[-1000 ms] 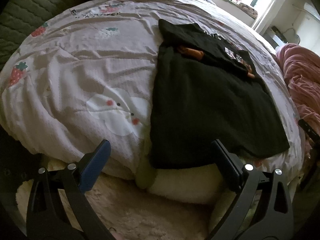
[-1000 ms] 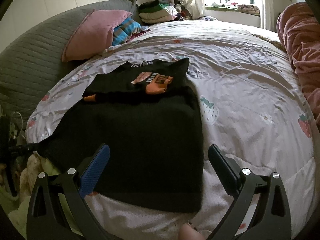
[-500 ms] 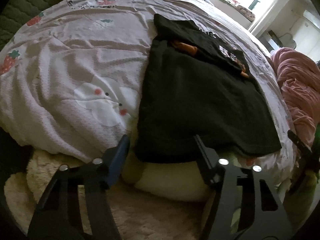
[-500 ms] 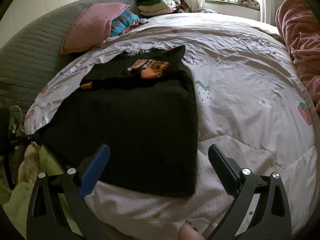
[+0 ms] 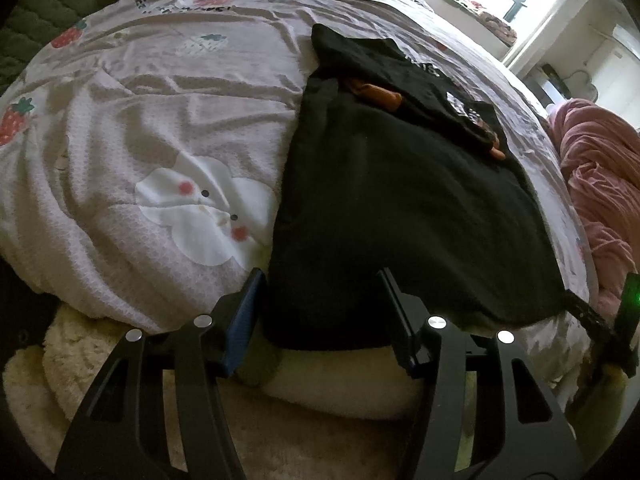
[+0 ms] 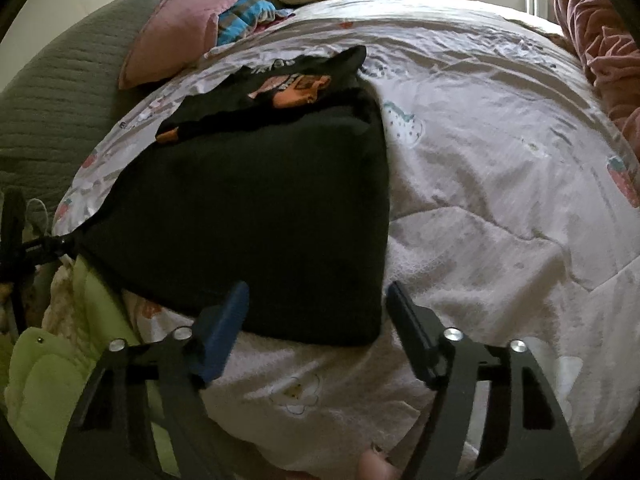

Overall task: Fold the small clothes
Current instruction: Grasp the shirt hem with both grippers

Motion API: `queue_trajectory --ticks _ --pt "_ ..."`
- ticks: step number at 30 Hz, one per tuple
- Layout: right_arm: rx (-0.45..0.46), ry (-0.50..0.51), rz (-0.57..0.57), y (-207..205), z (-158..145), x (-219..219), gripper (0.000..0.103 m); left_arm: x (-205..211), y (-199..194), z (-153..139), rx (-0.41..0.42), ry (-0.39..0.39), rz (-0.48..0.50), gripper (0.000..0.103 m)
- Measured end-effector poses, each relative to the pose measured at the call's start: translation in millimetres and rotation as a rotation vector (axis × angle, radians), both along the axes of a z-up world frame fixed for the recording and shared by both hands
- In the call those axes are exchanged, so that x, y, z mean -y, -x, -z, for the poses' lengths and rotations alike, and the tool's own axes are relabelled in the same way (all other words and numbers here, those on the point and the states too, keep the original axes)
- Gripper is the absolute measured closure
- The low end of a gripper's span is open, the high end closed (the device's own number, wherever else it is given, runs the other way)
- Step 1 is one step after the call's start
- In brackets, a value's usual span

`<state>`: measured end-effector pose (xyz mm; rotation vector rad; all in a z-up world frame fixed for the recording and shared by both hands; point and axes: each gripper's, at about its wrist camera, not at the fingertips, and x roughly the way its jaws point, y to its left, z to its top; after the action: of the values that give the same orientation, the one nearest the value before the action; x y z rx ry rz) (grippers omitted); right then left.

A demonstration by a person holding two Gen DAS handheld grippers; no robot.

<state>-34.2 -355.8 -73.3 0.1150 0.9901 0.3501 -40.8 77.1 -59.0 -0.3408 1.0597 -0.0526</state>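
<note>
Black shirt point(image 5: 400, 208) — hem between gripper point(image 5: 320, 312) fingers

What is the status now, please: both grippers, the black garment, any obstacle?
Left gripper astride black garment's near hem corner, not pinching. Right gripper closing over the other corner, pads clear. Garment flat on quilt. No obstacle.

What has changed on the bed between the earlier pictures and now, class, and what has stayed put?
Both grippers narrowed and came in over the near hem of the black garment. The left gripper straddles its near left corner; the right gripper is closing around the near right corner. Neither has lifted cloth. The garment, bedspread and pink pillow lie unchanged.
</note>
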Motion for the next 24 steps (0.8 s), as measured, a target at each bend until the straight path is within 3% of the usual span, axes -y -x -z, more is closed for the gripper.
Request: queue_trajectory --ticks 6,7,8,11,13,16,24 --pt "-0.045 0.012 0.006 -5.5 17.6 0.0 0.043 -5.7 -2.8 8.3 -0.017 0.015 -0.018 0.054" --pt "-0.043 0.007 0.01 -6.1 19.1 -0.1 0.048 -7.2 -3.6 10.6 -0.021 0.028 -0.022 0.054" --pt "-0.032 0.013 0.022 -6.0 18.5 -0.5 0.066 -7.9 -4.3 12.1 -0.023 0.033 -0.024 0.054" --pt "0.002 0.027 0.031 -6.2 11.4 -0.9 0.085 -5.8 -5.7 11.2 -0.027 0.021 -0.022 0.054" --pt "0.016 0.033 0.027 -6.1 7.6 0.2 0.091 -4.3 -6.9 9.7 -0.028 0.007 -0.021 0.055" --pt "0.032 -0.004 0.031 -6.6 -0.9 8.0 0.093 -4.8 -7.7 9.1 -0.029 -0.002 -0.027 0.06" --pt "0.136 -0.081 0.013 -6.8 -37.2 14.2 0.094 -11.3 -5.3 -8.5 0.009 -0.023 -0.043 0.087"
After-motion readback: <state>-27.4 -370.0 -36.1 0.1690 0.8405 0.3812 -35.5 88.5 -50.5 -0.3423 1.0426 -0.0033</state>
